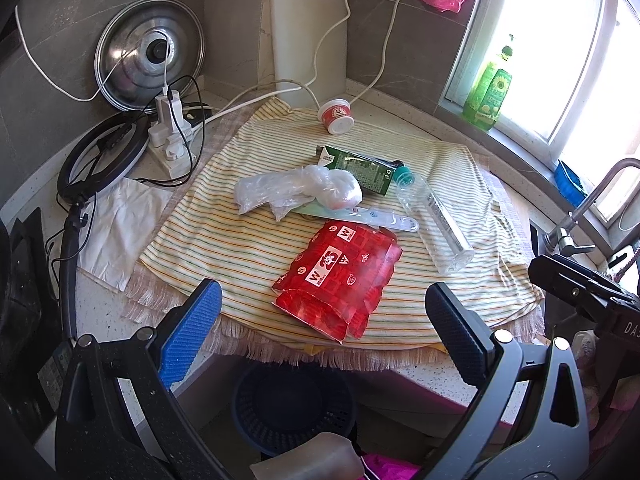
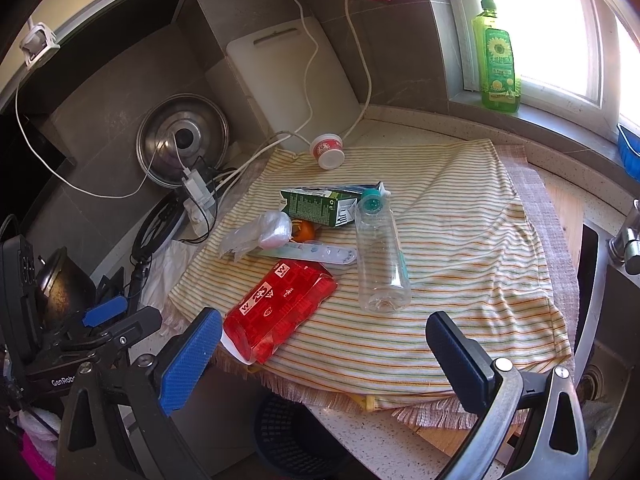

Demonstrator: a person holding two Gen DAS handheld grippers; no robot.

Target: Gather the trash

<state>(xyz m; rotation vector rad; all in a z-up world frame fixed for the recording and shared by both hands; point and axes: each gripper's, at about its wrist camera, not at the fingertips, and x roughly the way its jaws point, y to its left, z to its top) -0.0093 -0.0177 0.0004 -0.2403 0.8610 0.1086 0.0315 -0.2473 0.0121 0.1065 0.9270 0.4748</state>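
1. My left tool (image 1: pixel 320 320) hangs with its jaws spread wide and nothing between them; my right tool (image 2: pixel 324 344) likewise.
2. The crinkled red snack bag (image 1: pixel 340 276) lies on the striped cloth (image 1: pixel 224 248) over the table; the clear plastic bottle (image 2: pixel 380 256) beside it; the green carton (image 2: pixel 320 204) behind.

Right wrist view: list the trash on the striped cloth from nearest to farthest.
Red snack bag → clear plastic bottle → crumpled plastic bag → green carton → small red-and-white cup.
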